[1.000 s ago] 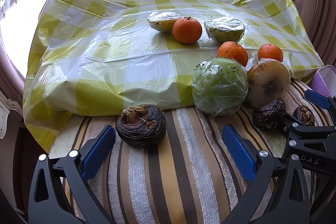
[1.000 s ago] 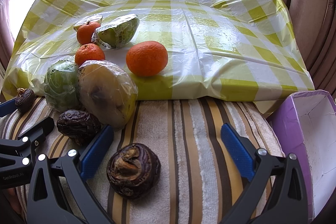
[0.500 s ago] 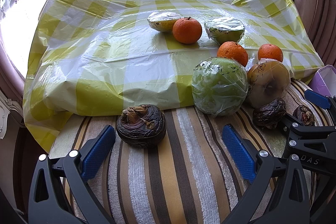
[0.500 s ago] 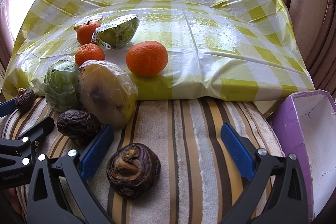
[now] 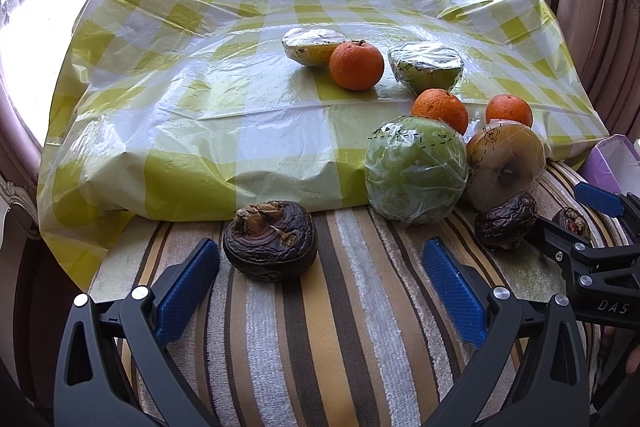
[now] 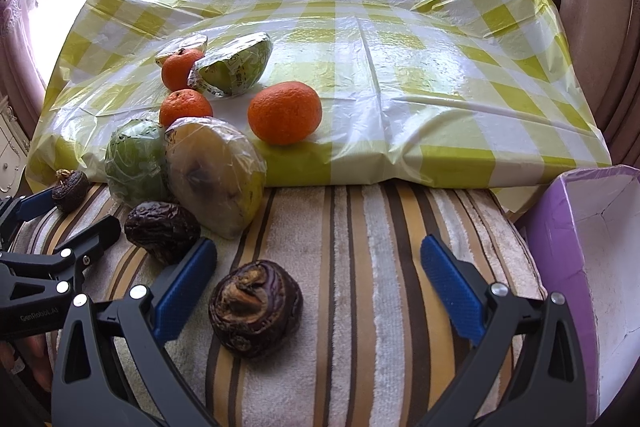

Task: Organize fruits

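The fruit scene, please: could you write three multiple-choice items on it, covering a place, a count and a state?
1. Where is the purple box?
A. on the check cloth
B. at the right edge of the striped towel
C. behind the oranges

2. How many oranges are in view?
A. one
B. three
C. five

3. How is the right gripper?
A. shut on an orange
B. shut and empty
C. open, holding nothing

Answers:
1 B: it stands beside the striped towel, off the check cloth.
2 B: one orange sits at the back, a second and a third nearer.
3 C: its blue fingers are spread, with a dark wrinkled fruit lying loose between them.
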A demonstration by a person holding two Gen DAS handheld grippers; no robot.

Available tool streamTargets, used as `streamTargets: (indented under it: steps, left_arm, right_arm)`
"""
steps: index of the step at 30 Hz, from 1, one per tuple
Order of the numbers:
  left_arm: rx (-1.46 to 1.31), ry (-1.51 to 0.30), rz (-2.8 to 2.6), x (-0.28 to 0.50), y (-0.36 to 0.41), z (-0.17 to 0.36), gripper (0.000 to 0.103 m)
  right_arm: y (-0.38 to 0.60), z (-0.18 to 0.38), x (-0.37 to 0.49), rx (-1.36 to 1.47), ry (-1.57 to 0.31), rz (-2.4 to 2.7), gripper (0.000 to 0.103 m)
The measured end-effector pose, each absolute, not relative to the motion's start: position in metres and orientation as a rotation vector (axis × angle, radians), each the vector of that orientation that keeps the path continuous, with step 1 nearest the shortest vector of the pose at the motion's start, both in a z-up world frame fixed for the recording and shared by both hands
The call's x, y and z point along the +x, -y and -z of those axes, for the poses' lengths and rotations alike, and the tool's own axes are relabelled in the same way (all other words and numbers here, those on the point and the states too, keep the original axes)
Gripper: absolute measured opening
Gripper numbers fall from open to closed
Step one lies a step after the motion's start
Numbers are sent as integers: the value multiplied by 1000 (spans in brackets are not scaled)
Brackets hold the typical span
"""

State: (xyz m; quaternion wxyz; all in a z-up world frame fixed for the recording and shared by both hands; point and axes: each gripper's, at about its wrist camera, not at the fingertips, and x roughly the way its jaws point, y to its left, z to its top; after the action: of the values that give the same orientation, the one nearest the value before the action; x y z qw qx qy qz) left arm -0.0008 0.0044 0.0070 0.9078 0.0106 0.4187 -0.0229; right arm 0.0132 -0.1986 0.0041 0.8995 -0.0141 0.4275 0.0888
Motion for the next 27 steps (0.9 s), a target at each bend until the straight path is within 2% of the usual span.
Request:
streamTargets:
  steps: [7,12,15,18,19,21,23,27]
  left_arm:
    - [-26,-842,93,-4,-13,-10,99]
    - [-154,-788,157,-9,-26,-13,98]
    - [-217,-772,179,-11,-32,-15,96]
    - [-258,-764,173,-14,-38,-17,90]
    - [-273,-774,170,-14,-40,-16,85]
    - [-291,-778,161,-15,-42,-16,81]
    - [-298,-782,152,-16,-43,-16,77]
    - [-296,-748,132,-18,-46,-17,64]
  right_arm:
    - [208,-13,-1,44,-835,-273,102]
    - [199,-15,-12,-37,-796,-280,102]
    - [198,-17,-17,-69,-767,-269,102]
    - [202,-17,-18,-48,-764,-282,101]
    - [203,-17,-19,-40,-766,-291,99]
    - [203,-15,-21,-46,-773,-304,84]
    - [201,-14,-24,-64,-768,-304,80]
    - [200,-14,-27,-68,-764,-312,66]
